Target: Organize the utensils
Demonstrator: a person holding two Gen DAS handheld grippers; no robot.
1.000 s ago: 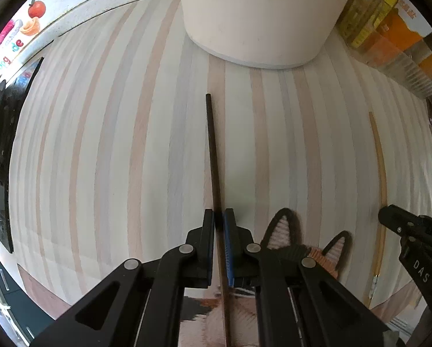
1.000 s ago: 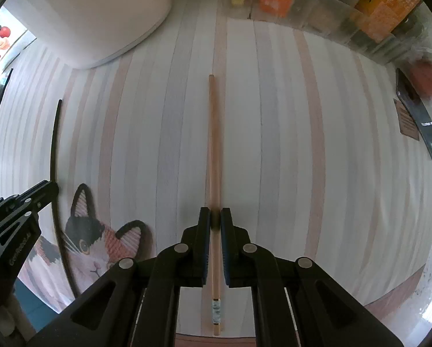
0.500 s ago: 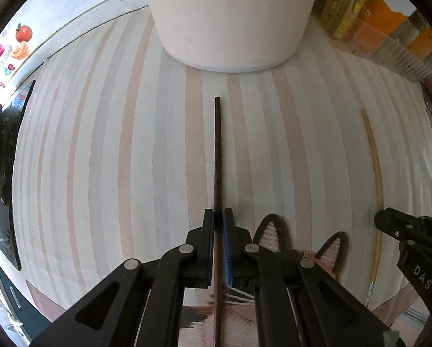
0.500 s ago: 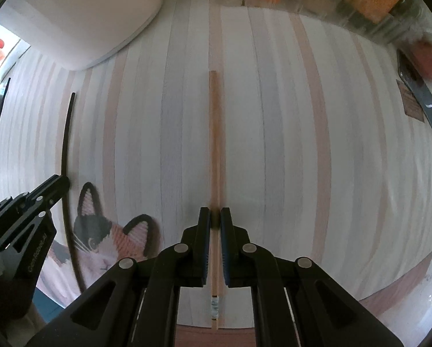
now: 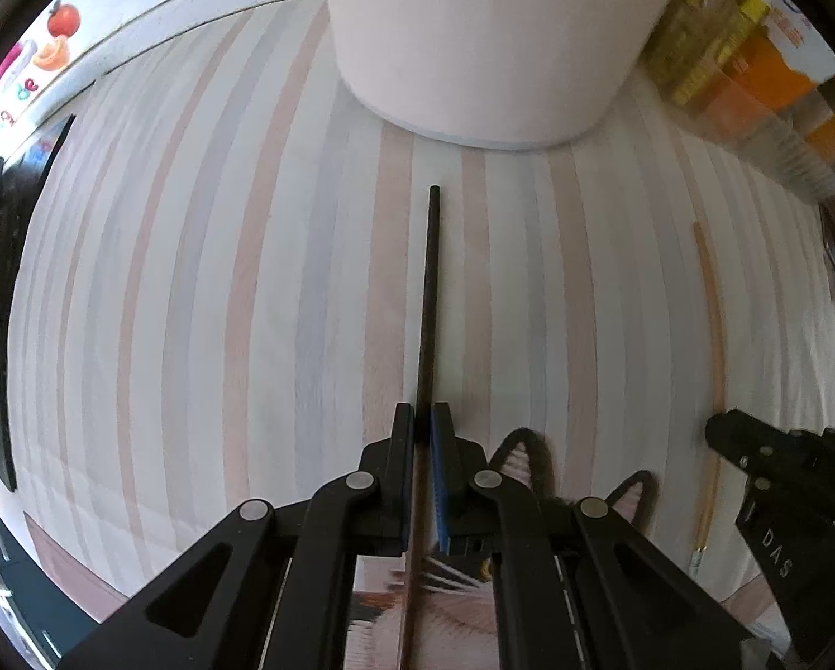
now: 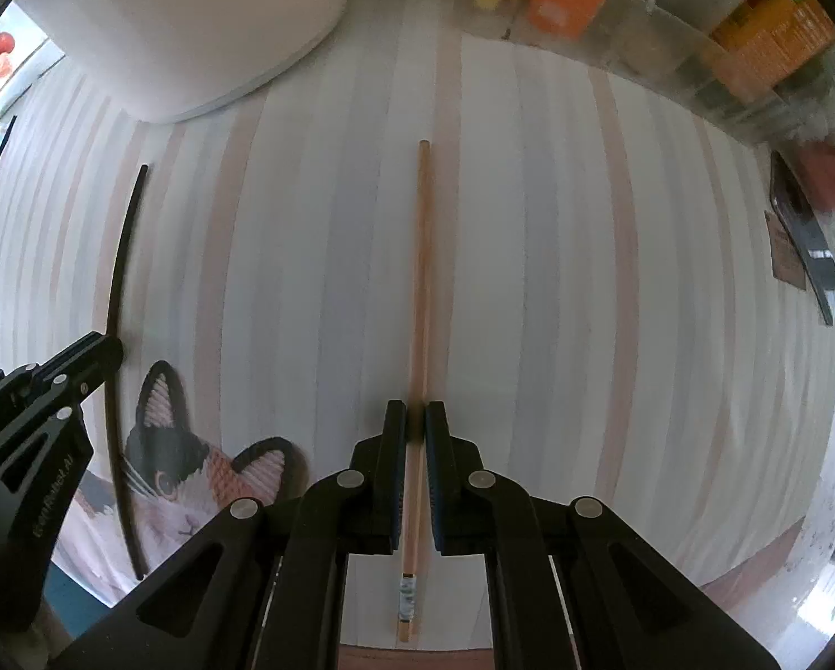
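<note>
Matt dark chopstick (image 5: 429, 301), wooden chopstick (image 6: 420, 290), striped cloth (image 6: 557, 279).

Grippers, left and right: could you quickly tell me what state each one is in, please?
Left gripper: shut on the black chopstick.
Right gripper: shut on the wooden chopstick.

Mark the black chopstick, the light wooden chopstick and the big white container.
Black chopstick (image 5: 429, 290): left wrist view, mid-shaft ahead of the fingers.
Light wooden chopstick (image 6: 420, 257): right wrist view, mid-shaft.
Big white container (image 5: 490, 39): left wrist view, side wall.
</note>
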